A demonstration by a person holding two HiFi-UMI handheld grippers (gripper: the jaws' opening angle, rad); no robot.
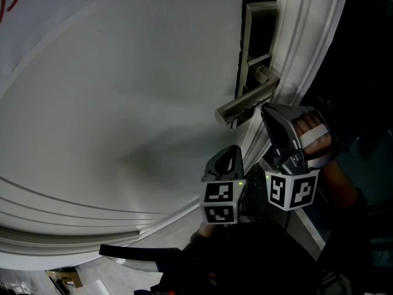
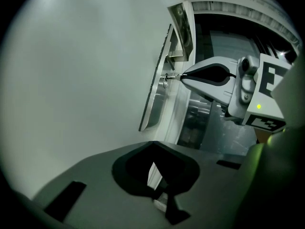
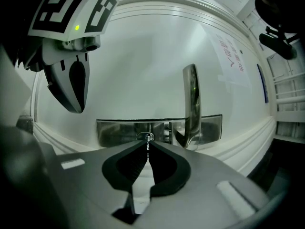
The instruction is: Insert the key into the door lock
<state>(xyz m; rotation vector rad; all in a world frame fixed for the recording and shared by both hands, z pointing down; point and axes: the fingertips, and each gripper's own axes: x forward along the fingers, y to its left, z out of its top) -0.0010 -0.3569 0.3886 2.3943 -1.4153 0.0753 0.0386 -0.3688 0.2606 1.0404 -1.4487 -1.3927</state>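
Now I'm pinching the key [image 3: 148, 150] in my right gripper [image 3: 147, 143], its tip nosing the lock [image 3: 143, 137] — left gripper [image 2: 152, 145] hanging pressed together, empty — and I'm judging a straight push comes next.

a white sheet with red marks [image 1: 24, 17] sits at ten o'clock in the head view; at seven o'clock, pale floor [image 1: 116, 275] and a small brown thing [image 1: 69, 279], too dim to tell.

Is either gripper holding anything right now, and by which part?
The right gripper pinches a thin metal key by its head end, blade tip at the keyhole. The left gripper holds nothing.
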